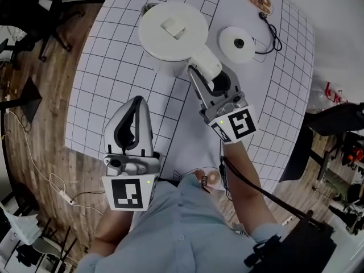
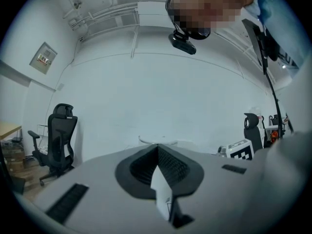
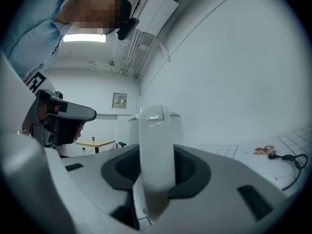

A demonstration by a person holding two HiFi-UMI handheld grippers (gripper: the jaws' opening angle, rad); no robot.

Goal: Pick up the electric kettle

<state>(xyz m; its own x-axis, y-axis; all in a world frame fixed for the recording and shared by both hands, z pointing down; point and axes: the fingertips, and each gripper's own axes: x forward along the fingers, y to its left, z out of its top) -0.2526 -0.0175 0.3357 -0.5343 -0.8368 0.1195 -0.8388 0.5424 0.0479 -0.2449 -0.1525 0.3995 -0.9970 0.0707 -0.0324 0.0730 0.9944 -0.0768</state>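
Note:
A white electric kettle (image 1: 172, 36) with a flat round lid stands on the gridded white table (image 1: 108, 67), off its base. Its curved white handle (image 1: 208, 66) points toward me. My right gripper (image 1: 206, 79) reaches level around that handle. In the right gripper view the handle (image 3: 156, 165) stands upright between the dark pads, and I see no pad pressing on it. The kettle's body (image 3: 157, 122) rises just behind. My left gripper (image 1: 138, 102) hovers over the table's near side, left of the kettle, with its tips together and nothing in it (image 2: 158, 150).
The round white kettle base (image 1: 238, 43) lies right of the kettle, its black cord (image 1: 272, 34) trailing off behind. A small brown object (image 1: 260, 1) sits at the far edge. Beyond the table are wooden floor and black office chairs (image 2: 59, 140).

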